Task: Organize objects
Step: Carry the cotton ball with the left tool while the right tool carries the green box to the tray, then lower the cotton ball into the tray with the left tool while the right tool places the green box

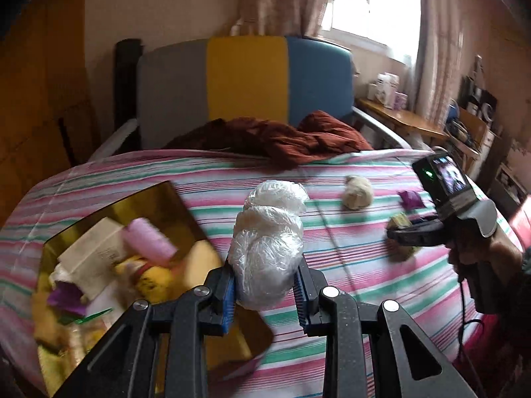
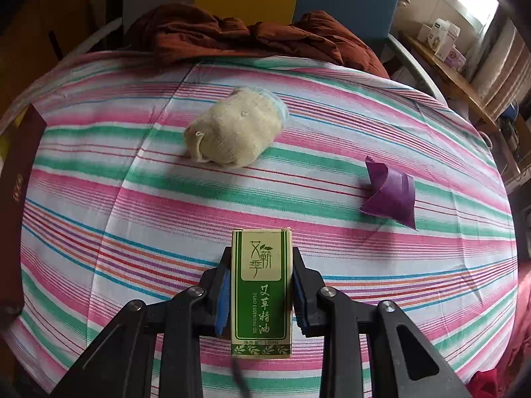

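Observation:
My left gripper [image 1: 265, 285] is shut on a white plastic-wrapped bundle [image 1: 268, 238] and holds it above the striped bed [image 1: 332, 265], just right of a gold box [image 1: 186, 205] with a pink roll [image 1: 151, 242], a cream box and yellow items inside. My right gripper [image 2: 260, 285] is shut on a green essential-oil box [image 2: 260, 292], held over the bed; it also shows in the left wrist view [image 1: 403, 235]. A cream knitted ball [image 2: 232, 129] and a purple sachet [image 2: 391, 192] lie on the sheet ahead.
A rust-brown garment [image 2: 232, 33] is heaped at the head of the bed against a grey, yellow and blue headboard [image 1: 245, 79]. A wooden side table [image 1: 398, 119] with small boxes stands at the right under the window. A dark red box edge [image 2: 16, 199] lies at the left.

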`<state>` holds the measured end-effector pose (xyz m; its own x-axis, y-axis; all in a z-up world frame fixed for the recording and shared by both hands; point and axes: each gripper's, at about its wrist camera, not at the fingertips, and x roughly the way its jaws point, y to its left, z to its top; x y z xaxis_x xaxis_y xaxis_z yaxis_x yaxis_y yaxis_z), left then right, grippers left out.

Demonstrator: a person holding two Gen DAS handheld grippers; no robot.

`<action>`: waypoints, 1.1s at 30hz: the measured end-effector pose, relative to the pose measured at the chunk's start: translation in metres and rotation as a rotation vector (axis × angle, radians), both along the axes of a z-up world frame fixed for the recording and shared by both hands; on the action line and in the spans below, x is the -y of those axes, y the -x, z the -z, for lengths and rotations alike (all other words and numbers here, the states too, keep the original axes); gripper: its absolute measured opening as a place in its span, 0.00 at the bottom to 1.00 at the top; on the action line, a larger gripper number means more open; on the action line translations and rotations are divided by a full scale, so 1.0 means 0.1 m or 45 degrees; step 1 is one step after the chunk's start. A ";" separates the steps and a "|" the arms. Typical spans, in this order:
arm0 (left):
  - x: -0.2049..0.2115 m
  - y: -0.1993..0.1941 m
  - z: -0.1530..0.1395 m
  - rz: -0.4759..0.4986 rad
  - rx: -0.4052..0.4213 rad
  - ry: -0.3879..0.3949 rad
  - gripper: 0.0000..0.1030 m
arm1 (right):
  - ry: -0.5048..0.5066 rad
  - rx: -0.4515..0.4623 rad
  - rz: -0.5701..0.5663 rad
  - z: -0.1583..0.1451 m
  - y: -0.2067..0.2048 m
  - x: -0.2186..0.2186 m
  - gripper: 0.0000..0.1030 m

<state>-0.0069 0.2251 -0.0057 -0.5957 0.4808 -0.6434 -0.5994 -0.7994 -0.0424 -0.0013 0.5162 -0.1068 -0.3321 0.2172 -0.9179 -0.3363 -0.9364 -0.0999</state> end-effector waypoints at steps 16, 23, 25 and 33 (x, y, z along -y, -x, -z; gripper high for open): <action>0.91 0.30 0.18 -0.266 0.073 -0.009 0.29 | 0.036 -0.187 -0.133 -0.56 0.01 0.72 0.29; 1.24 0.41 0.24 -0.355 0.130 -0.045 0.29 | 0.193 -0.319 -0.309 -0.88 0.08 1.38 0.29; 1.31 0.43 0.24 -0.371 0.145 -0.060 0.29 | 0.244 -0.346 -0.360 -0.92 0.12 1.59 0.29; 1.49 0.48 0.20 -0.379 0.183 -0.129 0.43 | 0.408 -0.398 -0.569 -0.95 0.32 2.51 0.46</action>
